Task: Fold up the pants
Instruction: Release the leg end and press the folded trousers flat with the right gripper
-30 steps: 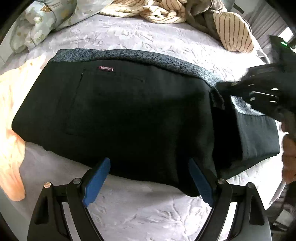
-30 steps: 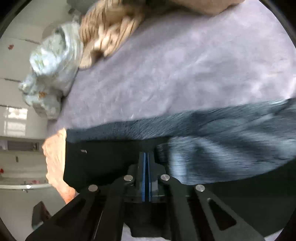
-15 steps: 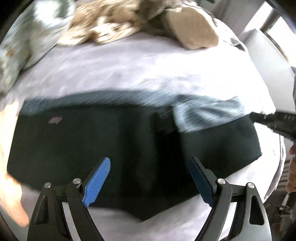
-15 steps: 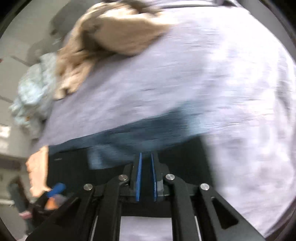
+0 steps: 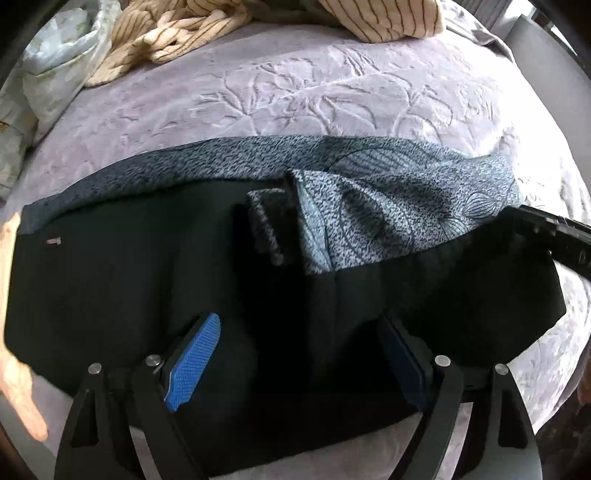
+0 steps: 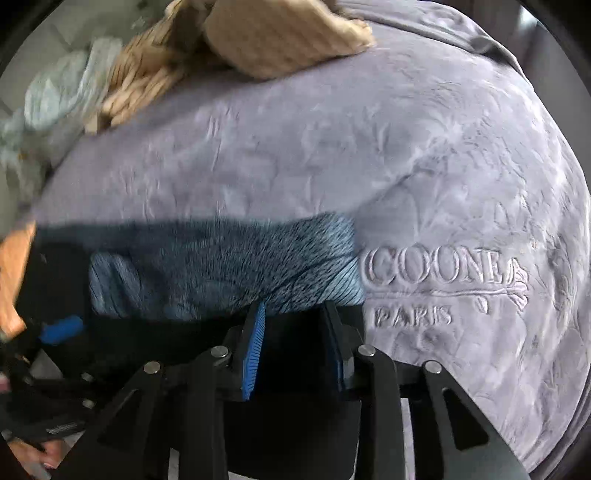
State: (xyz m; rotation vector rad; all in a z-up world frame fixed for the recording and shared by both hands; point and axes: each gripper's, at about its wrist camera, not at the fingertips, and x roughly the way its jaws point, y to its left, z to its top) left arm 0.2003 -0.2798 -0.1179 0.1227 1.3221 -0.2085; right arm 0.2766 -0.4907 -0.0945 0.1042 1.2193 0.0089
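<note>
The black pants point(image 5: 155, 280) lie folded across the lilac bedspread, with a grey speckled lining point(image 5: 388, 214) showing along the far edge. My left gripper point(image 5: 299, 354) is open, its blue pads over the near edge of the pants. My right gripper point(image 6: 295, 332) is open over the right end of the pants point(image 6: 288, 339), its pads apart with black cloth between and below them. The right gripper also shows at the right edge of the left wrist view point(image 5: 554, 236). The left gripper's blue pad shows at the left of the right wrist view point(image 6: 61, 328).
A lilac embossed bedspread point(image 5: 314, 99) covers the bed; its "COONE PARIS" logo point(image 6: 443, 280) lies right of the pants. Striped beige clothes point(image 5: 192, 33) and a pale floral pillow point(image 5: 55, 66) are piled at the far side. A peach garment point(image 5: 14, 369) lies at the left.
My right gripper, shut a second ago, has opened and swung to the pants' right end. The left gripper has moved forward over the pants' near edge, still open.
</note>
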